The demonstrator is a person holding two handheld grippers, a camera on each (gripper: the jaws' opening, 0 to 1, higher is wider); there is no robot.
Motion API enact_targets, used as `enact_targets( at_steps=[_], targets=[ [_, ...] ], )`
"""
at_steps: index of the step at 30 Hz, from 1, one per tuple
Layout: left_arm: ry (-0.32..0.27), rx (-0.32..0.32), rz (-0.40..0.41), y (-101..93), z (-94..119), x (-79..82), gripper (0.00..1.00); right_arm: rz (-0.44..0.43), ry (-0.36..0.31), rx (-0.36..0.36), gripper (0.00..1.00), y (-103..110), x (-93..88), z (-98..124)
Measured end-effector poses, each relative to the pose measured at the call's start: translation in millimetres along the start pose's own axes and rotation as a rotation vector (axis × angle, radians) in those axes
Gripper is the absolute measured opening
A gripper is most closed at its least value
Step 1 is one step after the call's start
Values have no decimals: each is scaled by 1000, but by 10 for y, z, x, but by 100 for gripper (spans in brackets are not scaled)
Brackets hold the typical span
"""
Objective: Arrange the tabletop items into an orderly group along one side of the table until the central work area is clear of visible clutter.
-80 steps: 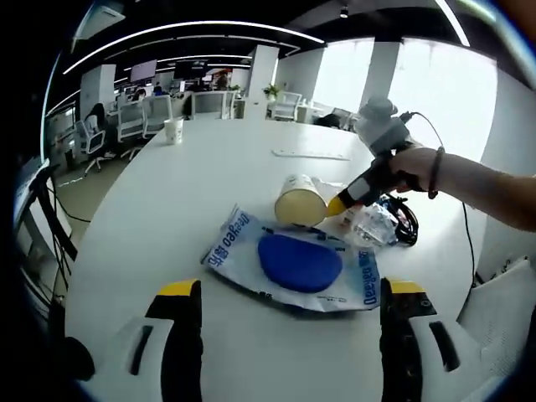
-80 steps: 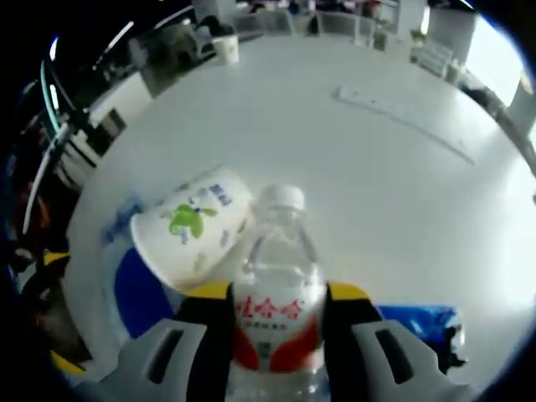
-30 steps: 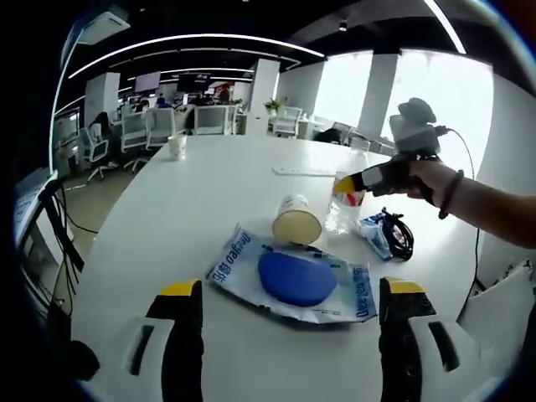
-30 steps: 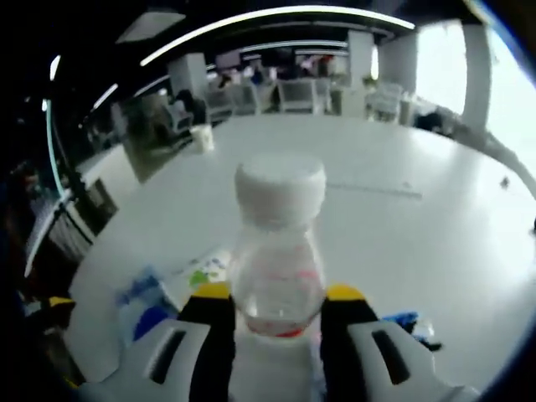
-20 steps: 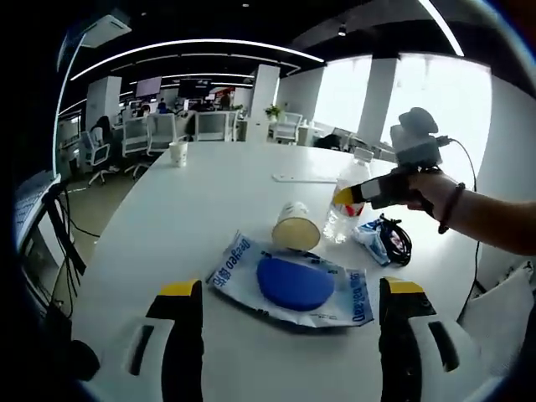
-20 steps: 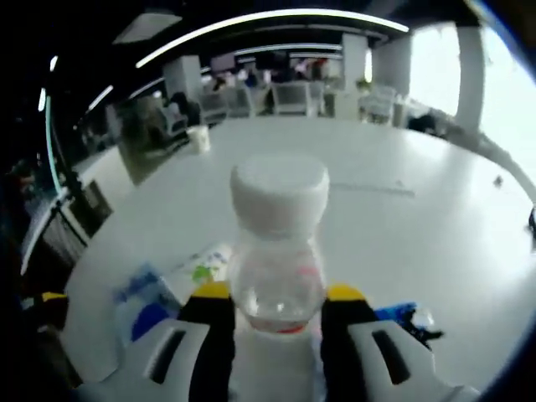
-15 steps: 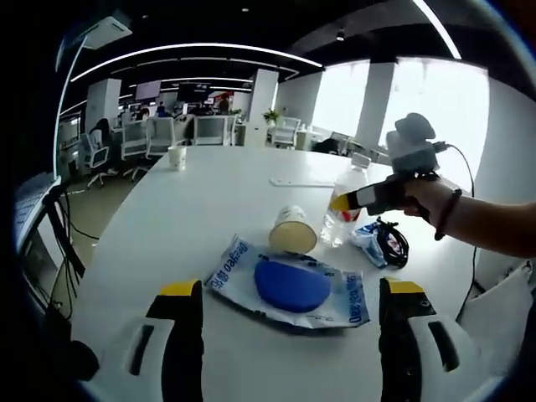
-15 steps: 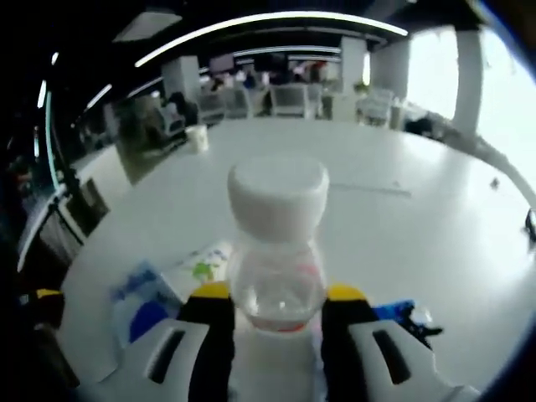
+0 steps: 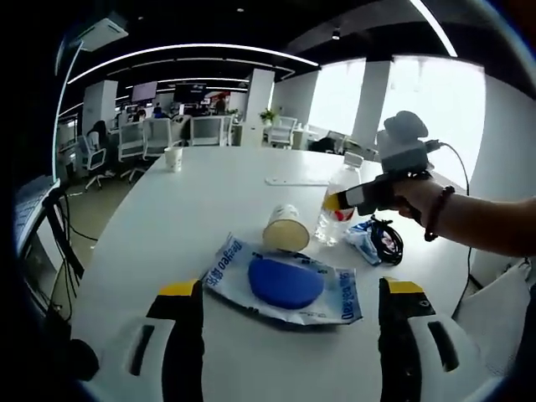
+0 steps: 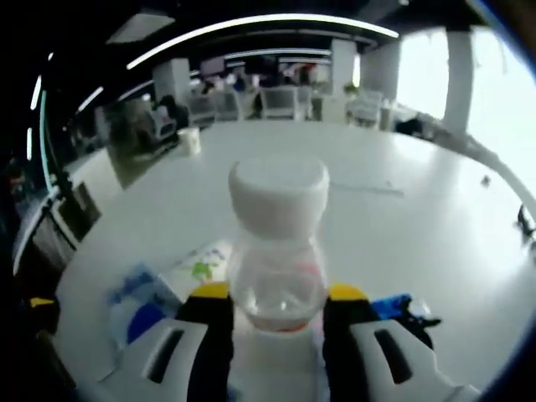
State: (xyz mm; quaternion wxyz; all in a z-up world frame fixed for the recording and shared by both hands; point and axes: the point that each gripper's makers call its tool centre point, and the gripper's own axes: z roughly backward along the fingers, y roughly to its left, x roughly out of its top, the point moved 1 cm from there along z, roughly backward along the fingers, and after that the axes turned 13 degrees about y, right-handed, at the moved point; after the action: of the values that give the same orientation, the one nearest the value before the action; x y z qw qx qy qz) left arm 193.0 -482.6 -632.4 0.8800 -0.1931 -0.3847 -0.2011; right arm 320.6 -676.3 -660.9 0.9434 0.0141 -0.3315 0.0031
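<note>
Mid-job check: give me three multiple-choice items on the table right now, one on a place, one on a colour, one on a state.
1. Where does the tipped paper cup lie?
A. Beside the blue packet, near the bottle
B. On a chair
C. Inside the right tool

2. What colour is the bottle's cap?
A. Red
B. White
C. Green

3. What state is the right tool in?
A. Open, with nothing in it
B. Shut on the paper cup
C. Shut on the bottle

Answers: 1 A, the left gripper view shows the cup on its side between the two. 2 B, the cap reads white in the right gripper view. 3 C, both jaws press the bottle's sides.
</note>
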Motion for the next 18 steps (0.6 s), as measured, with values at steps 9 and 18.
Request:
enact_targets(
  at_steps=[9, 18],
  targets=[
    [-11, 10, -3, -2, 44, 17, 86, 4, 26, 67, 63, 95, -51, -62],
    [-23, 35, -9, -1, 109, 61, 89, 72, -23, 118, 88, 112, -28, 31]
  ],
)
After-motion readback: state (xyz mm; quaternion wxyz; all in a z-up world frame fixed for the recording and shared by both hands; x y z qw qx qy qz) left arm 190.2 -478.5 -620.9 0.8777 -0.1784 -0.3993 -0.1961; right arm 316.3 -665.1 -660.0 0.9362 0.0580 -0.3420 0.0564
